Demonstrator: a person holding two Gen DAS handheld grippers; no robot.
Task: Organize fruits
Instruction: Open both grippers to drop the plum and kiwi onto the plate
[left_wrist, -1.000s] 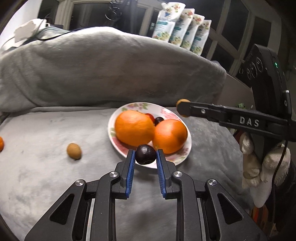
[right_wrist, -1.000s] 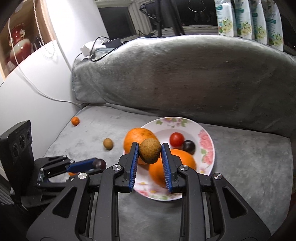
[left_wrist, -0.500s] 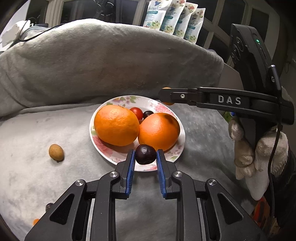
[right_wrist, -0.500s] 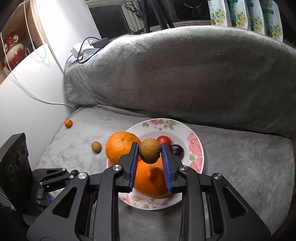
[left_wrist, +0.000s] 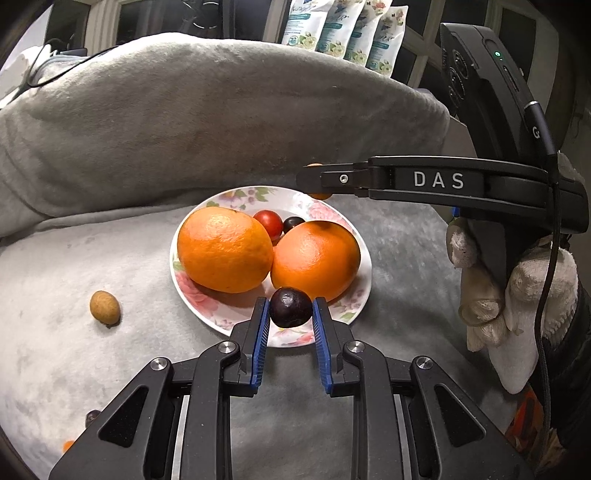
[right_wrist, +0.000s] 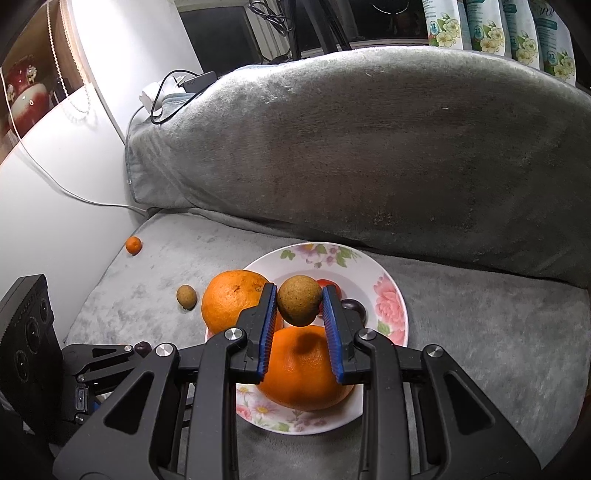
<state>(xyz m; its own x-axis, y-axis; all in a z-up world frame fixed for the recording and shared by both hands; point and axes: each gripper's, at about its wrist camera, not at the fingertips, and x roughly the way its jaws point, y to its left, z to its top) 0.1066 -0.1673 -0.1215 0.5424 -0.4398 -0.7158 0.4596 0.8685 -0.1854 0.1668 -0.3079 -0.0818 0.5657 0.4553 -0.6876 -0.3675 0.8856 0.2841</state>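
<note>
While both grippers hang over the floral plate (left_wrist: 364, 258), the left gripper (left_wrist: 291, 313) clamps a dark plum (left_wrist: 290, 307) above its near rim, and the right gripper (right_wrist: 300, 306) pinches a brown longan (right_wrist: 299, 300) over the plate's middle.

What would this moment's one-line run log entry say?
left gripper: shut on dark plum | right gripper: shut on brown fruit | both over plate
</note>
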